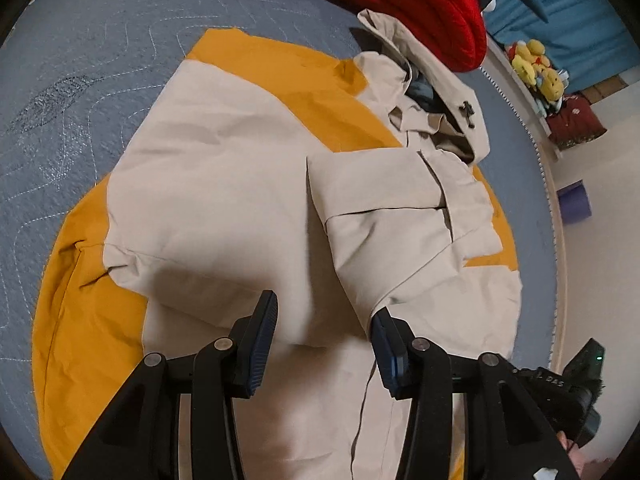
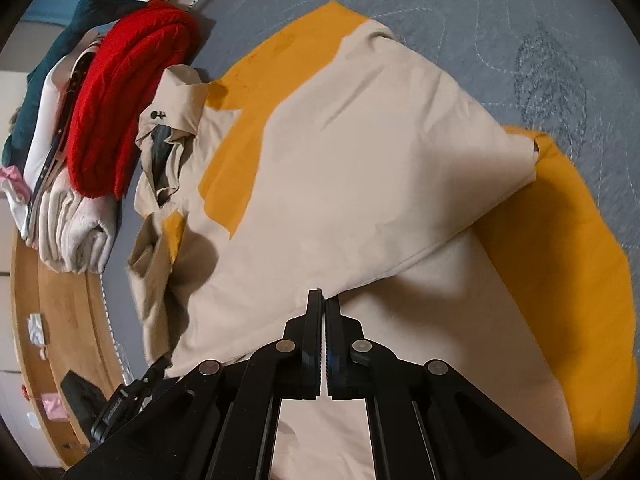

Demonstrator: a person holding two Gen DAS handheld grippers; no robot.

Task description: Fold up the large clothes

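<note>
A large beige and mustard-yellow jacket (image 1: 224, 184) (image 2: 360, 160) lies spread on a grey-blue quilted bed (image 1: 100, 60) (image 2: 500, 8). Its hood (image 1: 424, 80) (image 2: 176, 92) points towards the far side. One beige panel is folded over the body. My left gripper (image 1: 326, 304) hovers open over the lower beige part, with nothing between its fingers. My right gripper (image 2: 323, 295) is shut, its tips pinching the folded edge of the beige panel.
A red knit garment (image 1: 420, 0) (image 2: 128, 92) tops a stack of folded clothes (image 2: 72, 232) just beyond the hood. Plush toys (image 1: 536, 68) sit past the bed's edge. A wooden bed frame (image 2: 60, 320) rims the mattress. A blue box (image 1: 574, 204) stands on the floor.
</note>
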